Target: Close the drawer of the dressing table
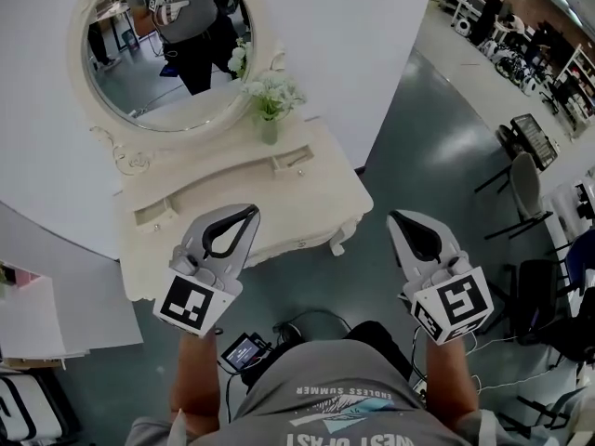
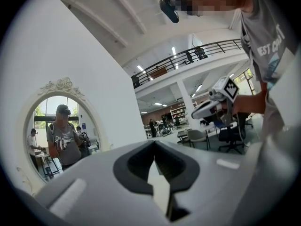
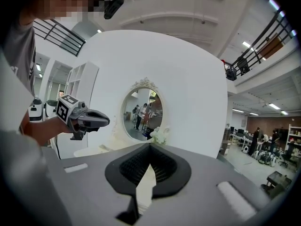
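Observation:
The cream dressing table (image 1: 321,203) stands against a white wall under its oval mirror (image 1: 167,45). Two small drawer fronts with knobs show on it, a left one (image 1: 153,215) and a right one (image 1: 294,160). Both seem to stick out a little, but I cannot tell how far. My left gripper (image 1: 247,213) is shut and empty, and it hovers over the table's front edge. My right gripper (image 1: 399,219) is also shut and empty, and it hangs over the floor just right of the table. In the gripper views the left gripper (image 2: 153,142) and right gripper (image 3: 149,145) each have their tips together.
A vase of white flowers (image 1: 270,100) stands at the back of the tabletop. White boxes (image 1: 33,319) sit to the left of the table. Dark chairs (image 1: 525,179) stand at the right on the grey floor. A small screen device (image 1: 244,349) with cables hangs at my waist.

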Tool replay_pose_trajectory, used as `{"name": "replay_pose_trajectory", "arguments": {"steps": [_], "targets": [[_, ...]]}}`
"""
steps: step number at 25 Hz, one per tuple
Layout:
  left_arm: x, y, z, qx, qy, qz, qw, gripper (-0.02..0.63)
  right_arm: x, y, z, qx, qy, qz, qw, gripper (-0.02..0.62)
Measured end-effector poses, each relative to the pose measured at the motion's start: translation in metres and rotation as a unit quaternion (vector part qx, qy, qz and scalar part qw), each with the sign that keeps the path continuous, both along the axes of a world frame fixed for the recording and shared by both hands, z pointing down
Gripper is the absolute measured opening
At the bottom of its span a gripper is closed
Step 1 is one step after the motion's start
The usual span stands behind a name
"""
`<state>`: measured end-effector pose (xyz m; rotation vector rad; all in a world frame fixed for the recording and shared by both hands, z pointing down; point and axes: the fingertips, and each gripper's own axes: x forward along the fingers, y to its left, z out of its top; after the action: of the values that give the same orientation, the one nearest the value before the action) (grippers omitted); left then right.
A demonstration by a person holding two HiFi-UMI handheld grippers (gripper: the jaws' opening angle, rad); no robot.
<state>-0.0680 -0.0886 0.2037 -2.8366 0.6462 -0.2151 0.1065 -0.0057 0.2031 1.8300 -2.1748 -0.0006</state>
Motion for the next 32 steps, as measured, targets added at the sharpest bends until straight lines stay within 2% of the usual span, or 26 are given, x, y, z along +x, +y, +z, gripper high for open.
{"name": "replay_pose_trajectory", "arguments": {"steps": [8, 15, 21, 32], "targets": [[-0.017, -0.04, 0.007, -0.006, 0.001, -0.036, 0.9993, 0.003, -0.006, -0.053, 0.006, -0.004, 0.005, -0.031, 0.999, 0.0], [-0.022, -0.077, 0.009, 0.0, -0.016, -0.093, 0.9955, 0.002, 0.004, -0.117, 0.021, -0.004, -0.004, -0.096, 0.995, 0.0], [-0.03, -0.107, 0.013, -0.014, -0.022, -0.149, 0.9885, 0.002, -0.001, -0.171, 0.032, -0.013, 0.001, -0.16, 0.987, 0.002], [-0.025, -0.147, 0.045, -0.059, -0.035, -0.191, 0.9791, 0.002, 0.002, -0.236, 0.069, -0.048, -0.006, -0.209, 0.977, 0.002]]}}
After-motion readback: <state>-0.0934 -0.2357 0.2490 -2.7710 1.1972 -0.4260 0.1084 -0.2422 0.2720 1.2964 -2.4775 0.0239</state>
